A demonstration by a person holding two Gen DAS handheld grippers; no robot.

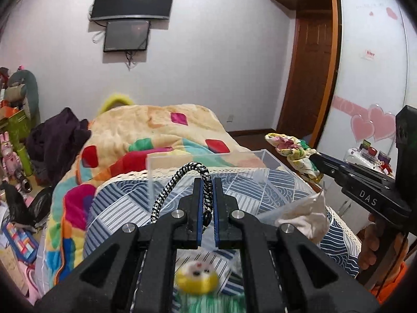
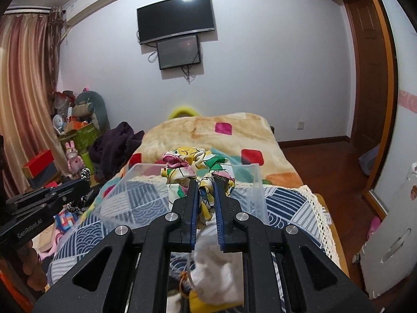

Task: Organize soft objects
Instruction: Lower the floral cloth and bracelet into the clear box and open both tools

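My left gripper (image 1: pixel 207 182) is shut on a black-and-white braided rope (image 1: pixel 172 185) that loops up above the fingers, held over a clear plastic box (image 1: pixel 256 156) on the bed. My right gripper (image 2: pixel 206 182) is shut on a floral cloth (image 2: pixel 192 161), yellow, pink and green, bunched above the box's near edge (image 2: pixel 254 180). In the left wrist view the right gripper (image 1: pixel 314 156) comes in from the right with the floral cloth (image 1: pixel 292 147) hanging off its tip. A white cloth (image 1: pixel 305 219) lies by the box. A yellow plush toy (image 1: pixel 196 277) lies below the left gripper.
The bed carries a blue patterned cover (image 2: pixel 284 203) and a colourful blanket (image 1: pixel 146 130). A dark garment (image 1: pixel 57 138) lies at the bed's left. Toys and boxes (image 2: pixel 75 140) crowd the left floor. A wardrobe (image 1: pixel 370 65) stands to the right.
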